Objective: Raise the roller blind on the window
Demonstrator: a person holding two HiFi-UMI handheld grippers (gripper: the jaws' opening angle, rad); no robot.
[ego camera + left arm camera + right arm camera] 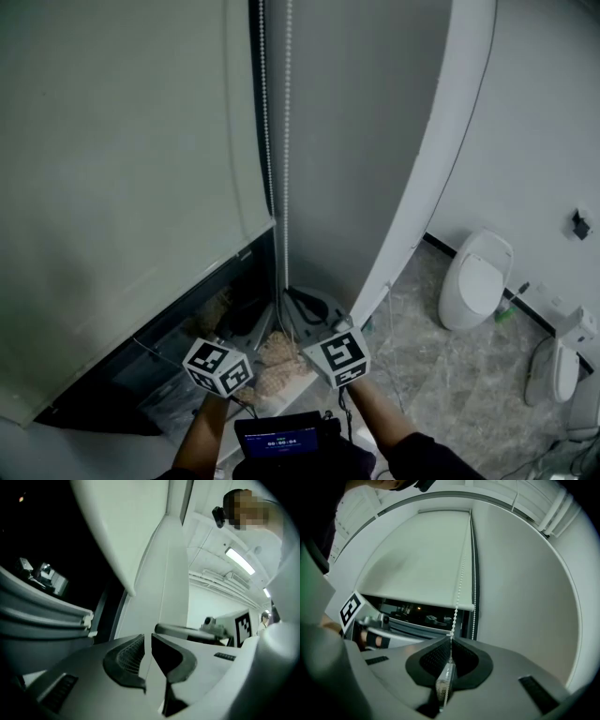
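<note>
The pale roller blind hangs over most of the window, and its bottom rail leaves a dark strip of glass below. A white bead chain hangs as two strands along the blind's right edge. My right gripper is shut on one strand of the bead chain, and a clear connector piece lies between its pads. In the head view the right gripper sits low, at the foot of the chain. My left gripper is beside it to the left, its jaws almost together with nothing seen between them. The left gripper is apart from the chain.
A grey wall panel stands right of the chain. The dark open window strip and its sill lie below the blind. A white urinal and another white fixture stand on the marble floor at right. A small screen is at my chest.
</note>
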